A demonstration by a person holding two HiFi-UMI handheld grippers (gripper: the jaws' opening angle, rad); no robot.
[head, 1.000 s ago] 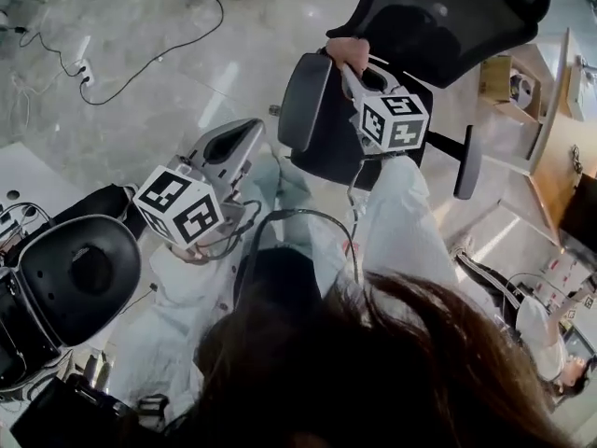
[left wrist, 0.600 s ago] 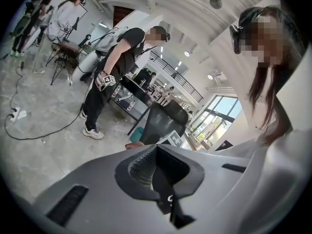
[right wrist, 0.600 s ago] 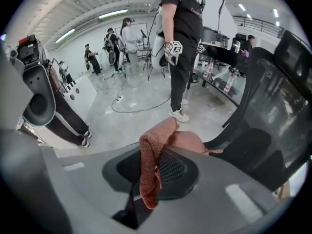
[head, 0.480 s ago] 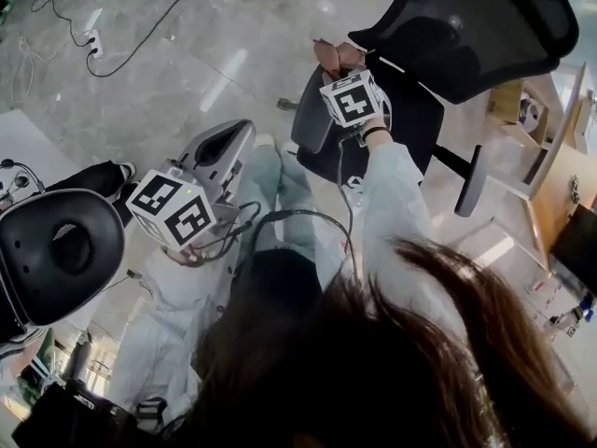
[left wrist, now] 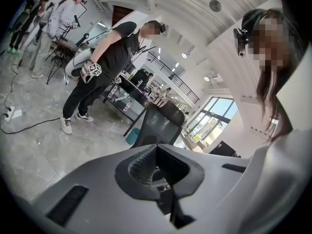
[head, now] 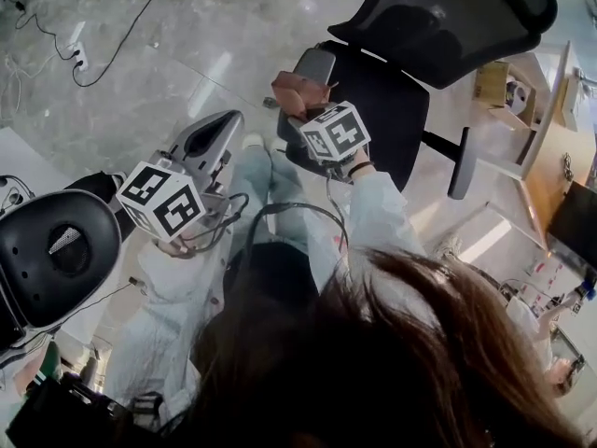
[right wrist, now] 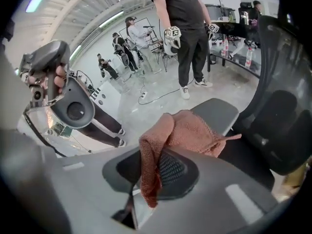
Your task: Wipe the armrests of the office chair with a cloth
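The black mesh office chair (head: 438,17) stands ahead of me, with a grey left armrest (head: 317,63) and a right armrest (head: 460,161). My right gripper (head: 300,101) is shut on a terracotta cloth (head: 294,90) at the near end of the left armrest. In the right gripper view the cloth (right wrist: 183,128) drapes over the jaws of the right gripper (right wrist: 156,172), and the armrest pad (right wrist: 219,112) lies just beyond it. My left gripper (head: 222,124) hangs back over my legs, away from the chair. In its own view the left gripper (left wrist: 157,147) is shut, with nothing held.
A second dark chair (head: 65,250) stands close on my left. A cable and power strip (head: 79,59) lie on the floor. A desk (head: 550,147) with a cardboard box (head: 494,82) sits right of the chair. A person in black (right wrist: 183,13) stands beyond it.
My right gripper has drawn the cloth along the left armrest, from its far end toward its near end. The left gripper has barely moved.
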